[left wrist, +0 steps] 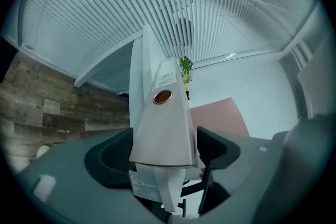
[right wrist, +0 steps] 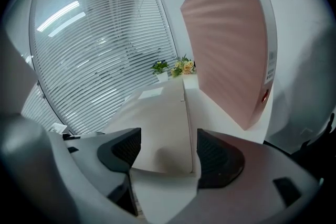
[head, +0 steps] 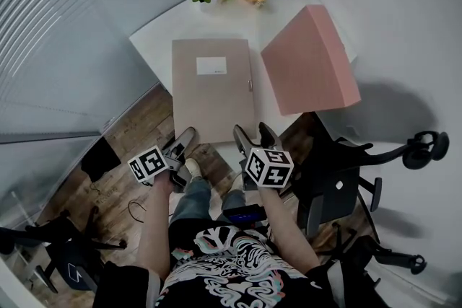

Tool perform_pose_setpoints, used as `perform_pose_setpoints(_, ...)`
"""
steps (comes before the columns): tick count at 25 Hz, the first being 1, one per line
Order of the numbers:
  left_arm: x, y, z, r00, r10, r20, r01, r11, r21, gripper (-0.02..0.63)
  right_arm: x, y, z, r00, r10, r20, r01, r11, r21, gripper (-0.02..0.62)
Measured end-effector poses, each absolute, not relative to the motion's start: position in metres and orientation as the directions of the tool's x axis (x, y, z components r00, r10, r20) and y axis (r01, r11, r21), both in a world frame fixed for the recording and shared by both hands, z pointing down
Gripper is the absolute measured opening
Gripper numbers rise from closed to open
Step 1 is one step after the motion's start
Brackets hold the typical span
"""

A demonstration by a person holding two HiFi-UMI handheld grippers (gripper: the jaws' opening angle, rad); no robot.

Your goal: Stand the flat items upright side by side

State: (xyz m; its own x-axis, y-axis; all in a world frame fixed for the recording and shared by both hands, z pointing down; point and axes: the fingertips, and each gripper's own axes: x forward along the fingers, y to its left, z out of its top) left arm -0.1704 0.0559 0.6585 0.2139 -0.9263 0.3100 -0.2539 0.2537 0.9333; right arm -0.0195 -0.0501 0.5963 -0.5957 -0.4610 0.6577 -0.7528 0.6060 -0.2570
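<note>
Right tongs point(right wrist: 168, 152) apart, beige folder point(right wrist: 163, 118) lying flat between them, perhaps untouched, pink folder point(right wrist: 226, 44) upright at right

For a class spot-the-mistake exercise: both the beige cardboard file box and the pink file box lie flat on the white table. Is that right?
No. The beige cardboard file box lies flat on the white table, but the pink file box stands upright beside it; the right gripper view shows this.

A beige binder point(head: 213, 90) with a white label lies flat on the white table point(head: 155, 40), reaching toward its near edge. A pink binder point(head: 310, 61) stands upright on the table's right side, apart from the beige one.
</note>
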Motion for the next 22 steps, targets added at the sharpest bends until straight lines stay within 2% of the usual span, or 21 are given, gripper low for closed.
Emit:
perform_pose_setpoints(5, -0.16, 0.047, 0.662, 0.216, -0.942, 0.258, -0.122, 0.236, 0.964, 0.365, -0.017, -0.049, 0.599, -0.591, -0.46, 0.663, -0.76, 0.593, -0.266, 0.336)
perform_pose_setpoints(9, -0.158, 0.043, 0.664, 0.201, -0.962, 0.183, 0.031, 0.193, 0.981, 0.342, -0.012, -0.049, 0.594, -0.589, -0.465, 0.661, -0.767, 0.579, -0.276, 0.336)
perform_pose_setpoints(12, -0.159, 0.04, 0.659, 0.205, -0.971, 0.124, 0.049, 0.136, 0.989, 0.318, -0.006, -0.05, 0.589, -0.593, -0.469, 0.654, -0.768, 0.572, -0.287, 0.336)
perform_pose_setpoints(22, -0.129, 0.044, 0.657, 0.303, -0.953, 0.02, 0.166, 0.073, 0.983, 0.307, 0.0, -0.057, 0.587, -0.636, -0.434, 0.638, -0.757, 0.512, -0.406, 0.336)
